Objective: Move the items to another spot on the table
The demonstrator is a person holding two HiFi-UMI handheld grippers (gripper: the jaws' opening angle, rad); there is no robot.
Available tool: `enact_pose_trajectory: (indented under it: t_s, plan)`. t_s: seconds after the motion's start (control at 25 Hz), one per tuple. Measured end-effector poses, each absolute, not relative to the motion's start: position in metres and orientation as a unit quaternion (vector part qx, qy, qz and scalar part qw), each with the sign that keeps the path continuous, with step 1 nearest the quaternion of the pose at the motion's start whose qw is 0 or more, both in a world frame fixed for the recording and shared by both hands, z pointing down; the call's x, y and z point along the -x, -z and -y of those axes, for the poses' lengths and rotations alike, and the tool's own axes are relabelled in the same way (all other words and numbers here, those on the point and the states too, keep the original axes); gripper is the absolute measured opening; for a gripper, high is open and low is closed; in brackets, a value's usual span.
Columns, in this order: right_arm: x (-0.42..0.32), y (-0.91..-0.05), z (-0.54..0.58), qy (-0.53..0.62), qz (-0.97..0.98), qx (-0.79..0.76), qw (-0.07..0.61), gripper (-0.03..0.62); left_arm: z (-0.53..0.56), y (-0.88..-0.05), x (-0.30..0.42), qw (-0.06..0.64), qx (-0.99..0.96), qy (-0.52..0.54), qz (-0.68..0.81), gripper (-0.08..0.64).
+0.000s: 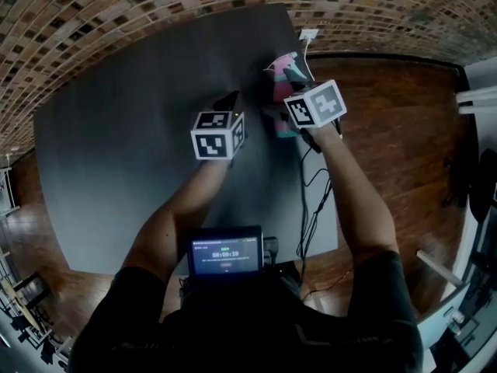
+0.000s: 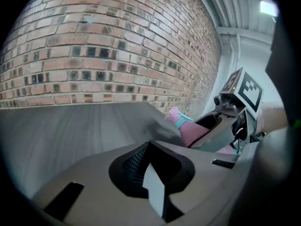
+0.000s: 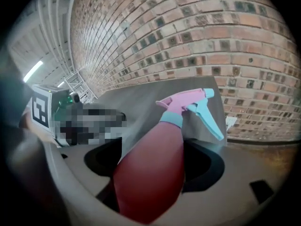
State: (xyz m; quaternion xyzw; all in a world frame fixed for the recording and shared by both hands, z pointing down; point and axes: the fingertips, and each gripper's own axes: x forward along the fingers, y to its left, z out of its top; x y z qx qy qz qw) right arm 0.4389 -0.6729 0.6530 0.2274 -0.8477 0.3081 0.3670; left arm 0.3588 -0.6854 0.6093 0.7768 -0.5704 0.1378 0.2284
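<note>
**Pink spray bottle in the right gripper, waiting to be set down on the dark desk**

The left gripper is hovering over the middle of the dark grey, matte desk. Its jaws are lying together with nothing between them, so it is carrying nothing and touching nothing.

Just to its right, the pink plastic spray bottle with a teal collar and trigger is sitting between the jaws of the right gripper. That gripper is clasping the bottle round its wide body. The nozzle is pointing away along the jaws, toward the brick wall. The bottle is leaning rather than standing upright, near the desk's right edge. Whether its base is touching the surface cannot be told.

The step in hand appears to be placing the bottle at a new spot. To do it well, the right gripper should be holding firmly until the bottle is upright and its base is resting flat. Only then should the jaws be letting go, since a tall, rounded bottle released at a tilt is likely to topple or roll.

Further right, a small white plug is lying at the desk's far corner and a black cable is hanging down its right side. A spot further in from that edge looks safer.
</note>
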Motion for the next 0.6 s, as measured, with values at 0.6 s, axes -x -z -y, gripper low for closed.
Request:
enact_pose_trajectory:
  t_s: [0.6]
  plan:
    - [-0.433,-0.685,0.672,-0.375,0.785,-0.161,0.466,0.430,0.688,-0.635,-0.362,0.272,-0.764,-0.134,0.570,-0.002]
